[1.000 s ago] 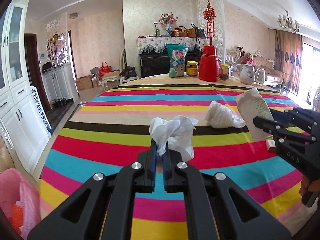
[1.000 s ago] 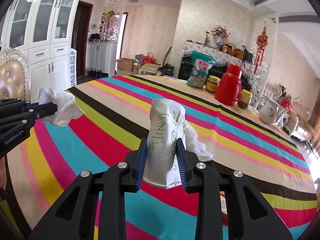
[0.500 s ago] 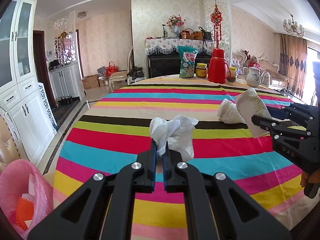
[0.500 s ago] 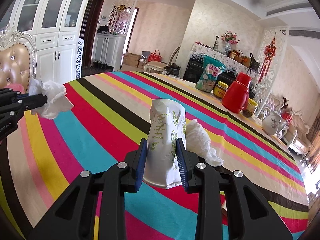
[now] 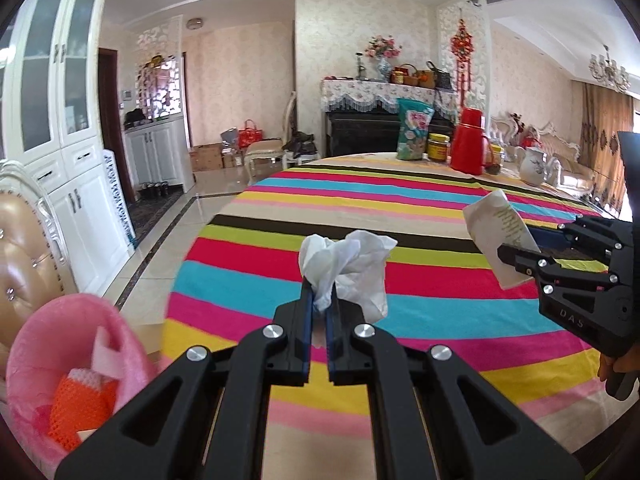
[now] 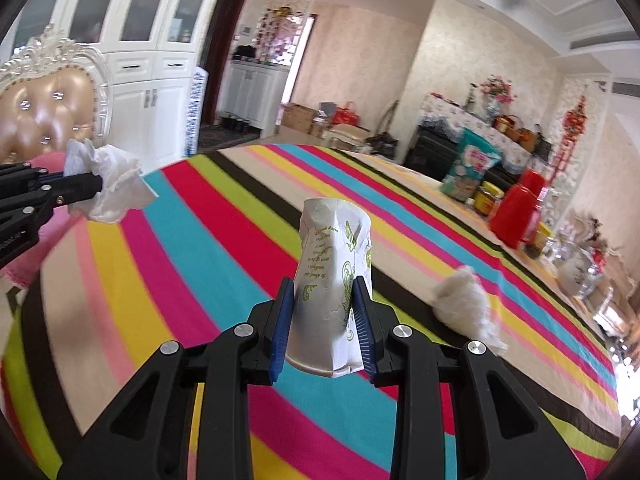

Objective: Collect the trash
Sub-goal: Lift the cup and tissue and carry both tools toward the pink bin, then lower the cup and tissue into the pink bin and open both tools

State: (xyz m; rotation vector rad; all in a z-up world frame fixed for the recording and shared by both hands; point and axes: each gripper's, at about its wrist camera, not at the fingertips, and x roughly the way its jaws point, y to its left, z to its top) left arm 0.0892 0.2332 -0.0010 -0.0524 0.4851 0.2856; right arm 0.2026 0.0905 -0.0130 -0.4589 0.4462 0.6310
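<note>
Both tools are held above the striped bench (image 5: 400,200), each tilted somewhat downward and pointing out across it. The left tool (image 5: 317,312) has its fingers pressed nearly together, pinching one crumpled white tissue (image 5: 348,268) that bunches up and forward past its tips. The right tool (image 6: 323,312) grips one crushed paper cup (image 6: 332,280) with green print, mouth away from the tool and base toward it, the blue pads pressing its sides. In the left wrist view the right tool sits off to the right with the cup sticking out ahead of it; part of a hand (image 5: 620,364) shows behind it.

A second white wad (image 6: 464,304) lies on the bench ahead and to the right of the right tool, apart from it. Below and to the left of the left tool stands one pink bin (image 5: 60,340) with orange material inside. Far ahead at the bench's far end stand one red flask (image 5: 470,144), one snack bag (image 5: 414,130), two visible jars and one white teapot (image 5: 534,166).
</note>
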